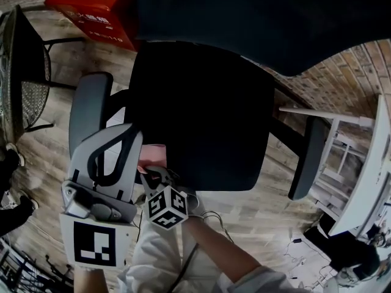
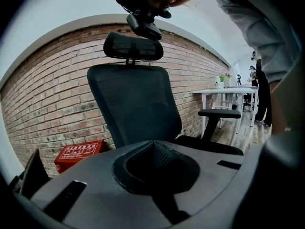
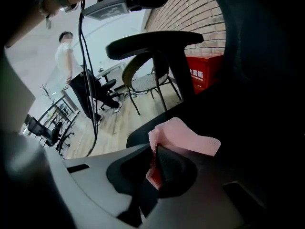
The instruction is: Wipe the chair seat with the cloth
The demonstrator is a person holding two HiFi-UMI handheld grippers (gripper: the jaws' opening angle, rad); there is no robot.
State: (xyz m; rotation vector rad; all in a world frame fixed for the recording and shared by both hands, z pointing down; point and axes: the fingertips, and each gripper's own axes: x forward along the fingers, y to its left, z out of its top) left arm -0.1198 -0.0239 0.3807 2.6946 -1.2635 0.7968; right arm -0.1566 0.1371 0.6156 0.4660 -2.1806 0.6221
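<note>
The right tongs (image 3: 155, 152) are pinched shut on the pink cloth (image 3: 188, 137), which is seen at the near edge of the chair seat (image 1: 208, 121). Most of the seat lies ahead of them and to their right. The left tongs (image 2: 152, 149) (pressed together, nothing held) are just beside them, on their left.

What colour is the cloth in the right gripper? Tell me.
Pink cloth, clearest in the right gripper view.
</note>
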